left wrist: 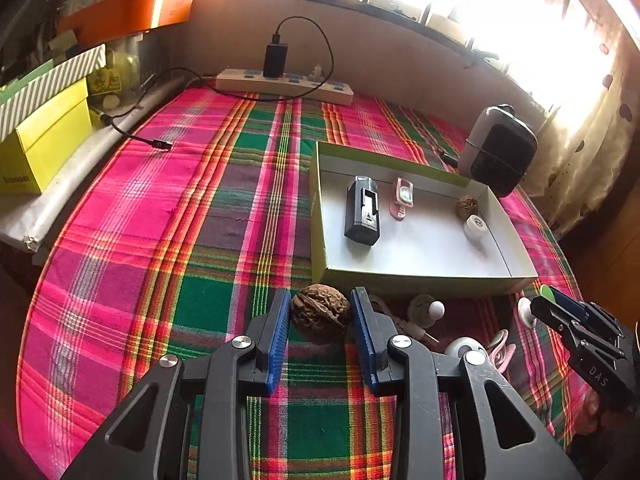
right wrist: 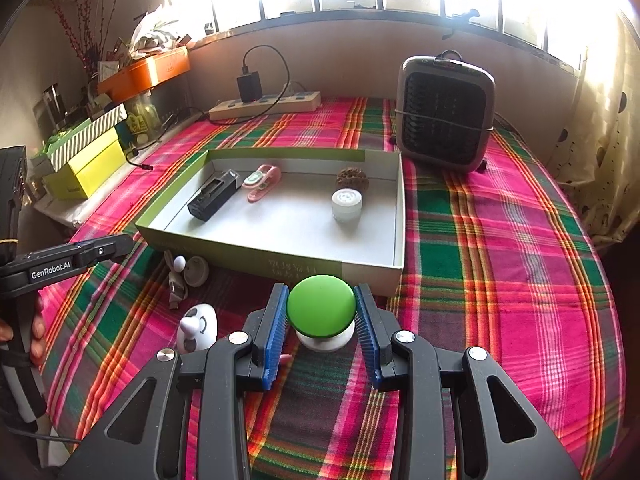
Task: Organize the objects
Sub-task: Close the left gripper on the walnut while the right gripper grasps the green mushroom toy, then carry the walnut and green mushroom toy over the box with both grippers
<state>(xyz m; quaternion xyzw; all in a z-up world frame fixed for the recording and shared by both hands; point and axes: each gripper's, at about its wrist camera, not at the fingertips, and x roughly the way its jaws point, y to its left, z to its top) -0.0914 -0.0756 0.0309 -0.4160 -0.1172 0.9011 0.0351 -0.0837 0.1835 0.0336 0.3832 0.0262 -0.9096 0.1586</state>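
Note:
A brown walnut [left wrist: 320, 314] sits between the blue pads of my left gripper [left wrist: 322, 295], which is shut on it just in front of the box. The box [left wrist: 400, 276] is shallow, green outside and white inside. It holds a black device [left wrist: 362, 212], a pink clip [left wrist: 402, 198], a second walnut [left wrist: 466, 206] and a white jar [left wrist: 476, 226]. My right gripper [right wrist: 321, 290] is shut on a green-domed knob with a white base [right wrist: 321, 310], near the box's front wall [right wrist: 304, 266]. Each gripper appears at the edge of the other's view.
On the plaid cloth before the box lie a white plug [right wrist: 194, 270], a white figure [right wrist: 198, 326] and another pink clip [left wrist: 502, 350]. A small heater [right wrist: 444, 112] stands at the back right, a power strip [right wrist: 264, 106] at the back, and stacked boxes [left wrist: 44, 136] on the left.

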